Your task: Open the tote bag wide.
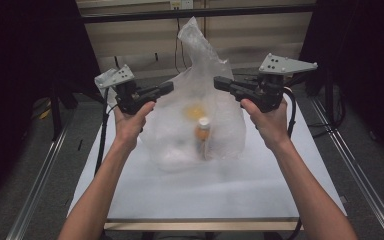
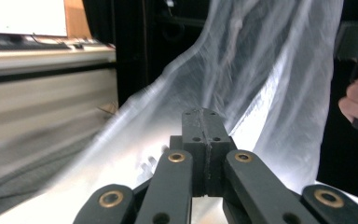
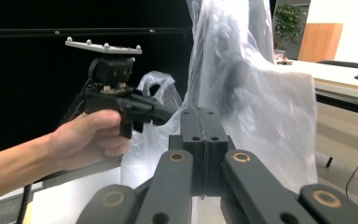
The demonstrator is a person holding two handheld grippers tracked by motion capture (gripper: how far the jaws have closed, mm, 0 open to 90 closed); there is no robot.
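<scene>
From above, our forearms reach to the left gripper [image 1: 167, 88] and right gripper [image 1: 219, 81], each clamped on the upright plastic bag [image 1: 207, 75] whose bottle [image 1: 203, 135] is already inside; each gripper view shows closed jaws, so tying or lifting remains.

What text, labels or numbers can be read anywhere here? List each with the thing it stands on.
No legible text in any view.
Bottle inside the plastic bag: any label is blurred by the film, unreadable.
Monitor in the left gripper view: bright screen, washed out, nothing readable.
Left claw and right claw: plain black, no markings visible.
</scene>
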